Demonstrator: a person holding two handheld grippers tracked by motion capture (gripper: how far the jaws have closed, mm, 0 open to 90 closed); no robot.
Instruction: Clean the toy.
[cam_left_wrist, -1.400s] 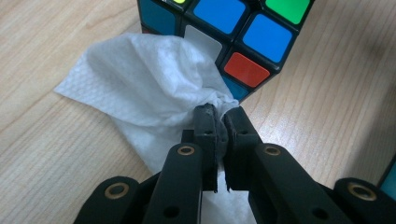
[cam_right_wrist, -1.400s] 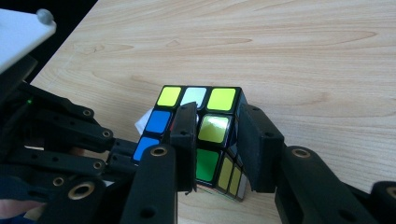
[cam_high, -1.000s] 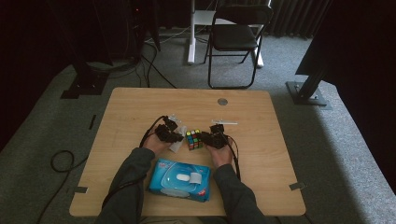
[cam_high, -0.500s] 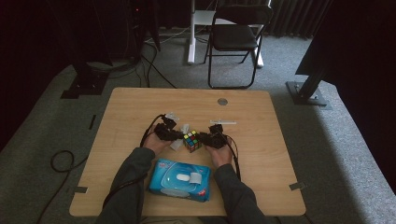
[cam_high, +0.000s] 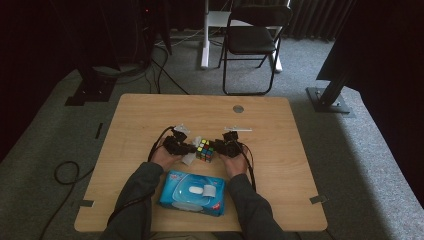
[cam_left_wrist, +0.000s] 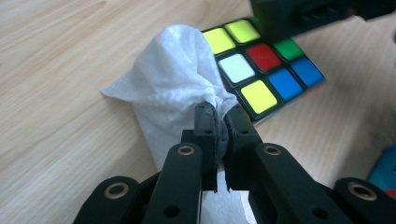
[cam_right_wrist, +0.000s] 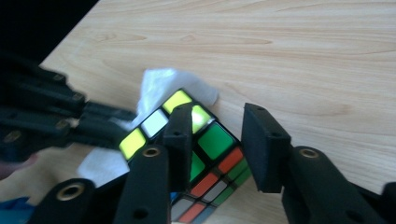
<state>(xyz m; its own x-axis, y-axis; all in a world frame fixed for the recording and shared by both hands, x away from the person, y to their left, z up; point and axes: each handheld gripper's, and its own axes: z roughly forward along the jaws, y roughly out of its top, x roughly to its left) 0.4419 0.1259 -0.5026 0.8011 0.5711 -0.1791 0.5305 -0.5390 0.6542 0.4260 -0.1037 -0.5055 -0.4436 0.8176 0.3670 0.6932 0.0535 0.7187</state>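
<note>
Colour cube (cam_high: 205, 149) lay mid-table (cam_high: 150, 115) between grippers; no legible writing on blue wipes pack (cam_high: 192, 192). Left gripper (cam_left_wrist: 218, 119) clamped a white wipe (cam_left_wrist: 173, 79) against the cube; right gripper (cam_right_wrist: 219, 140) jaws, just opening, stood loosely astride the cube's corner. Wooden tabletop, grey carpet, folding chair (cam_high: 250, 40) beyond.

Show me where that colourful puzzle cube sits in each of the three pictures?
High view: the puzzle cube lies mid-table between the two grippers.
Left gripper view: upper right, behind the pinched white wipe.
Right gripper view: lower centre, among the black jaws.
Shared landmark: the white wipe beside the cube.
</note>
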